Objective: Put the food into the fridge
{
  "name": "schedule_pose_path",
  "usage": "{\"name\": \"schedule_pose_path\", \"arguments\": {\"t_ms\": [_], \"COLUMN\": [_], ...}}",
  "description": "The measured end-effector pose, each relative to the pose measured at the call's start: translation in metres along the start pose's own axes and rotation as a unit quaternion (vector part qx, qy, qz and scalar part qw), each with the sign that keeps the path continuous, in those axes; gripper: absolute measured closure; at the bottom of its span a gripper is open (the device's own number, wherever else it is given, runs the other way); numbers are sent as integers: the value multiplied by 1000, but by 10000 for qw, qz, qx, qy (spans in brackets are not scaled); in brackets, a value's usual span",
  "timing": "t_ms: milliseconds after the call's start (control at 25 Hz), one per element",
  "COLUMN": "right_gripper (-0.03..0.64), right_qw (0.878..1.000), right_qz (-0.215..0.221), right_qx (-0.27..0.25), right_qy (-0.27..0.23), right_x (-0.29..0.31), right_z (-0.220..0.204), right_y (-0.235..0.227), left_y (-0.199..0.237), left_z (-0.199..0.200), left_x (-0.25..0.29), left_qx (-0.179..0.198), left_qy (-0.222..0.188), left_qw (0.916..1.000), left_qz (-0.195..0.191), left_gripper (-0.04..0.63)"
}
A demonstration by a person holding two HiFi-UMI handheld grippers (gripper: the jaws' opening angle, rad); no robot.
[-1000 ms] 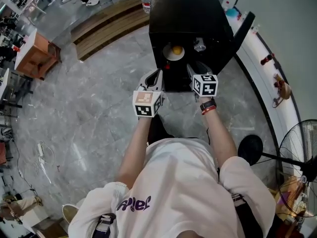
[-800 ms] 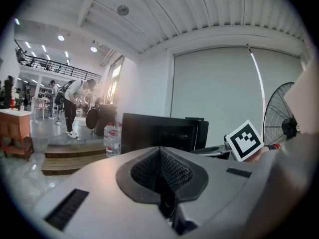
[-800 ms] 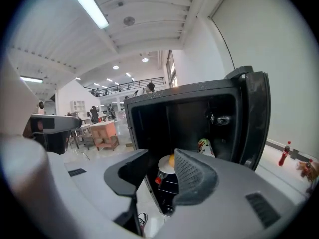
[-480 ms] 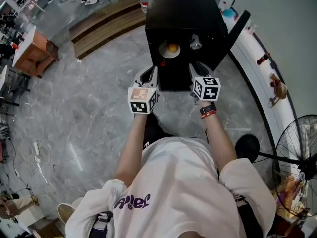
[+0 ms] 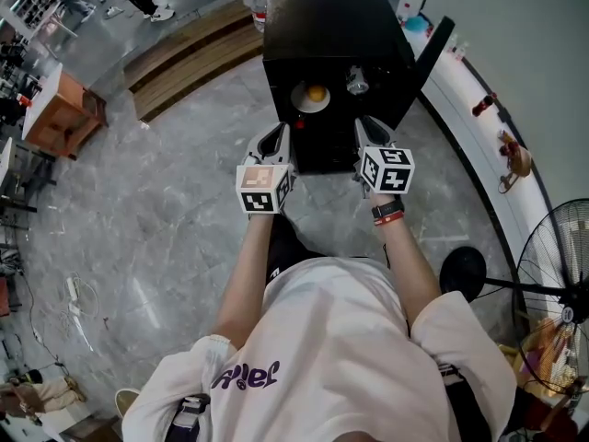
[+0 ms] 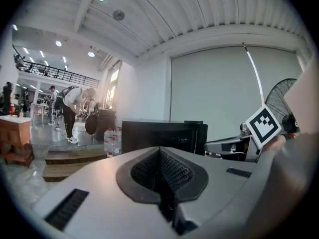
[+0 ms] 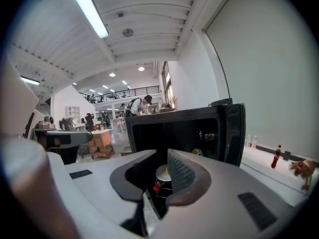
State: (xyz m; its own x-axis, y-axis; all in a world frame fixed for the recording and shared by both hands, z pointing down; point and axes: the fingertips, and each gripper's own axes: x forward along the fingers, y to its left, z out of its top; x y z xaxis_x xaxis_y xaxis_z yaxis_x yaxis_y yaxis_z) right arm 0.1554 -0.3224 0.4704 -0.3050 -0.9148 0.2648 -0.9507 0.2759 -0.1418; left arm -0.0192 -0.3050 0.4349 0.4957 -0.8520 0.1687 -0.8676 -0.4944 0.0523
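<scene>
fridge [image 5: 331,35] 1 | plate [image 5: 311,97] 1 | grippers [image 5: 276,138] [image 5: 368,129] 2 | fan [image 5: 463,273] 1

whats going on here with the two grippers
A person stands at a small black fridge with its door open. A plate of food sits inside. The left gripper has its jaws together. The right gripper has just been closing its jaws, with nothing between them.

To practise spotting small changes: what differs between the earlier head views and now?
The right gripper lifted slightly before the fridge, its jaws just closing further, nothing between them. Unchanged: the left gripper shut, the plate inside the fridge, the door open.
</scene>
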Motion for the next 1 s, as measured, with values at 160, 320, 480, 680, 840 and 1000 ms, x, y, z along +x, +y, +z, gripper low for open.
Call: {"name": "schedule_pose_path", "arguments": {"t_ms": [160,320,480,680,840,1000], "right_gripper": [555,568,581,589,601,602], "right_qw": [10000,9999,9999,9997,9995,9993], "right_qz": [-85,-107,-148,-216,-246,-252], "right_qx": [3,-89,-67,-32,16,33], "right_qy": [11,47,6,-137,-212,-283], "right_x": [-6,-11,-20,-29,-36,-38], "right_z": [-1,0,5,15,17,21], "right_y": [-5,-6,-9,-10,-10,-10], "left_y": [4,10,12,10,9,10], "left_z": [-6,-4,3,4,5,7], "left_x": [-5,-11,-16,-17,-20,-20], "left_qx": [-5,-18,-17,60,117,151], "left_qy": [30,19,-42,-50,-58,-55], "left_qw": [10000,9999,9999,9999,9998,9998], "left_qz": [54,133,154,112,117,134], "left_gripper": [577,577,577,577,577,577]}}
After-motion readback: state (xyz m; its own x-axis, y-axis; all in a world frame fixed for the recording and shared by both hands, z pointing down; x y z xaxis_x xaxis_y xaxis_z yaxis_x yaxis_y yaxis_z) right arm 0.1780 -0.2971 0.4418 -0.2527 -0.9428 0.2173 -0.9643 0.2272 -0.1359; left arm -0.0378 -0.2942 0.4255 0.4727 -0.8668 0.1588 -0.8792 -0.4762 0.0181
